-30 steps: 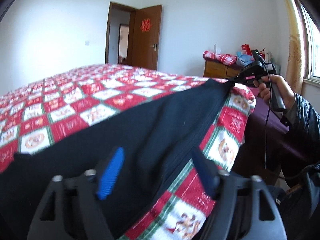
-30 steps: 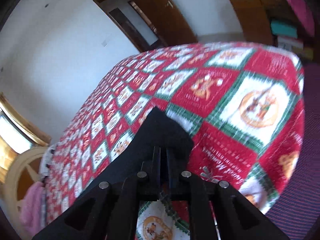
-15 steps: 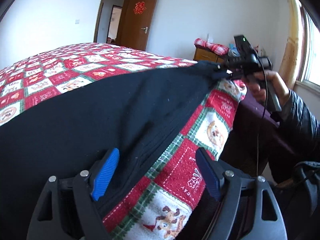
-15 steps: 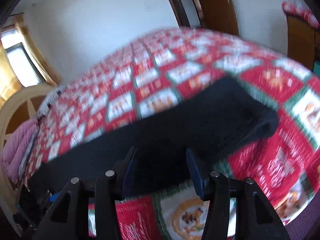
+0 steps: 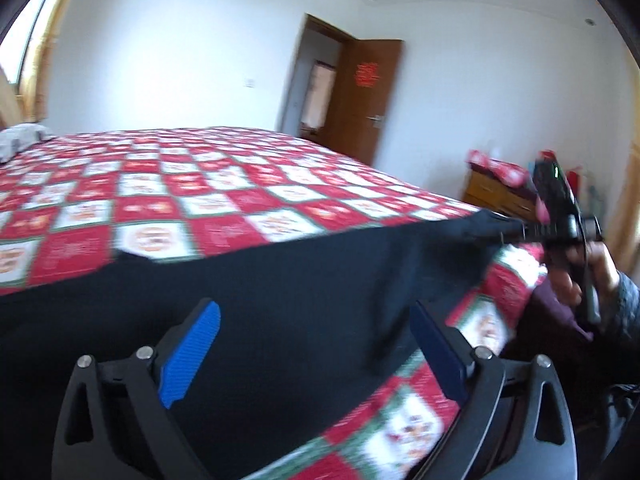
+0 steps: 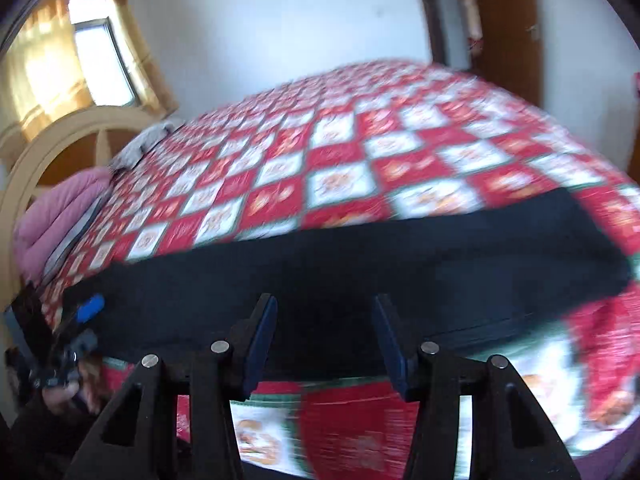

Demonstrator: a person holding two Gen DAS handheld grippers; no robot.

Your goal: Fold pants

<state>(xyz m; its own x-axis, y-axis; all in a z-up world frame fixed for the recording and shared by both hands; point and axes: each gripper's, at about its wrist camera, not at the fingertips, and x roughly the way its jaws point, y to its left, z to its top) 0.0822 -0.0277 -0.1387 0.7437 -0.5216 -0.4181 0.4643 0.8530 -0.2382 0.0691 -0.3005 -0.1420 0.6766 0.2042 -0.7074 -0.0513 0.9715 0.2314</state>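
Since a second ago, the right gripper [image 6: 324, 344] has let go of the black pants [image 6: 360, 264] and swung round to face along the bed; its dark jaws are now standing partly apart above the cloth with nothing pinched between them. Over the same second the left gripper [image 5: 316, 360] has slid across the bed, and its jaws are opening wide, blue pads [image 5: 188, 360] hovering over the fabric without pressing it. Pants are lying stretched in a long dark band across the near edge of a bed covered by a red, white and green checked quilt [image 5: 200, 200]. Beyond the bed, a brown wooden door [image 5: 360, 96] is standing open against a white wall.
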